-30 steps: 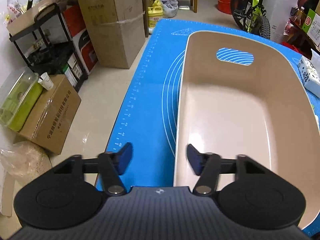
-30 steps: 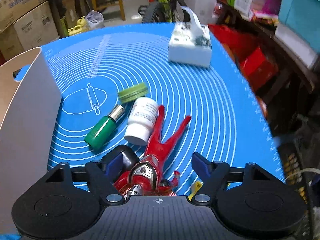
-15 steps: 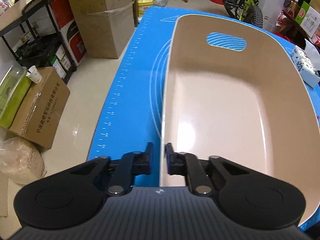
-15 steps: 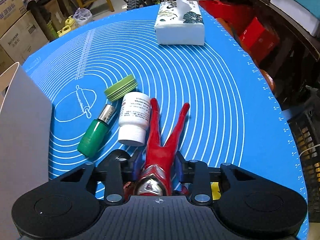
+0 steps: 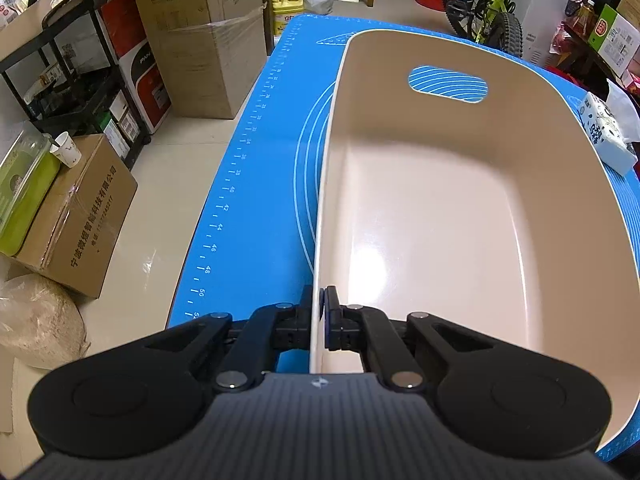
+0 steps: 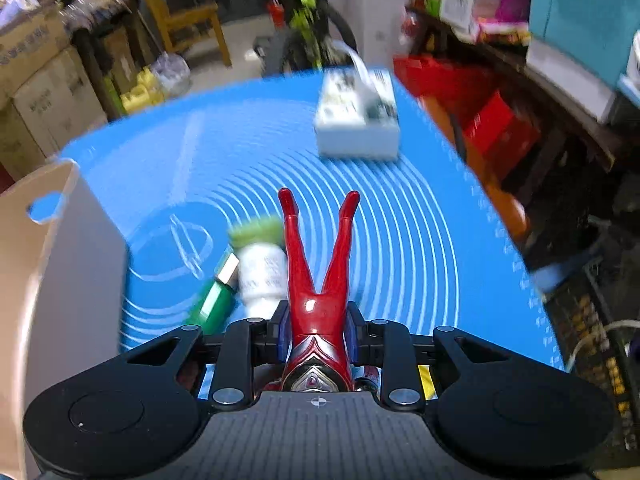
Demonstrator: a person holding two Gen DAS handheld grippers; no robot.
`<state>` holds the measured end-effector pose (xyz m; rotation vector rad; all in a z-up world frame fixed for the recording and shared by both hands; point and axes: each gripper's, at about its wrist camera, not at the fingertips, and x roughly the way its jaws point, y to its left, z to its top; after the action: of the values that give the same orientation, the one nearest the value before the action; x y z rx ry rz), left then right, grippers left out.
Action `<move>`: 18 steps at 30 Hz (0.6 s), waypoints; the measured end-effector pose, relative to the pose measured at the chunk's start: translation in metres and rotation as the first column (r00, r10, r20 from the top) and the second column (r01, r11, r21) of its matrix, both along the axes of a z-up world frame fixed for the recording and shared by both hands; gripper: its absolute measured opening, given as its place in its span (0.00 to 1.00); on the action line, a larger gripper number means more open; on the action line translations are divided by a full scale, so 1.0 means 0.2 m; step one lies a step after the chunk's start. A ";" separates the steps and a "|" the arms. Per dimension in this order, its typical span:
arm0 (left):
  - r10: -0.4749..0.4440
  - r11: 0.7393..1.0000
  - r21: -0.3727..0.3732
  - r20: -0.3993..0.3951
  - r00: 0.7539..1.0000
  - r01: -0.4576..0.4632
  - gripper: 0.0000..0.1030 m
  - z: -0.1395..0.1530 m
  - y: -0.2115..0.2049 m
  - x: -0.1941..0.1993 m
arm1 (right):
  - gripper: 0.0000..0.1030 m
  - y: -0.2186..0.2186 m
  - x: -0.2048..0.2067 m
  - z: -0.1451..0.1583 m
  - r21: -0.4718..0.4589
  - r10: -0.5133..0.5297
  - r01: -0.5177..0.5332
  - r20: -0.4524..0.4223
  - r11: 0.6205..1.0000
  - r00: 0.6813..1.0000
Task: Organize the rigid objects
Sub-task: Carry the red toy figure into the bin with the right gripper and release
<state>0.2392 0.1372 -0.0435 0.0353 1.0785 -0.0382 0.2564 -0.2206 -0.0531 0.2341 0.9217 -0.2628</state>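
Right wrist view: nothing is yet binned, the figure (image 6: 316, 280) being clamped in the right tongs (image 6: 316, 338) beside the bin (image 5: 460, 208), whose rim is clamped by the left tongs (image 5: 319, 320); bottles (image 6: 262, 276) remain beside it.

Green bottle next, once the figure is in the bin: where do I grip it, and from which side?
Grip the green bottle across its round body, below the silver neck, coming from above with the jaws crosswise. It lies flat on the mat, and the white bottle sits close on its right, so that finger has little room.

Red figure (image 6: 318, 280), legs forward
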 end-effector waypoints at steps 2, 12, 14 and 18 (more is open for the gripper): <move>0.000 1.000 0.002 0.000 1.000 0.000 0.06 0.00 -0.01 0.00 | 0.34 0.04 -0.01 0.06 -0.016 0.020 -0.019 0.056 1.000 0.998; -0.004 1.000 0.004 0.003 1.000 0.004 0.06 0.00 0.00 0.00 | 0.34 0.25 -0.07 0.29 0.024 0.137 -0.148 0.253 0.989 0.958; -0.005 1.000 0.007 0.004 1.000 0.005 0.06 0.00 0.00 0.00 | 0.34 0.30 -0.05 0.31 0.045 0.156 -0.174 0.265 0.984 0.952; -0.008 1.000 0.012 0.006 1.000 0.008 0.05 0.00 0.00 0.00 | 0.34 0.41 -0.03 0.31 0.127 0.185 -0.225 0.271 0.966 0.945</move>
<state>0.2388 0.1367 -0.0430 0.0501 1.0723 -0.0387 0.2498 -0.1389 0.0091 0.3064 0.7018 0.0349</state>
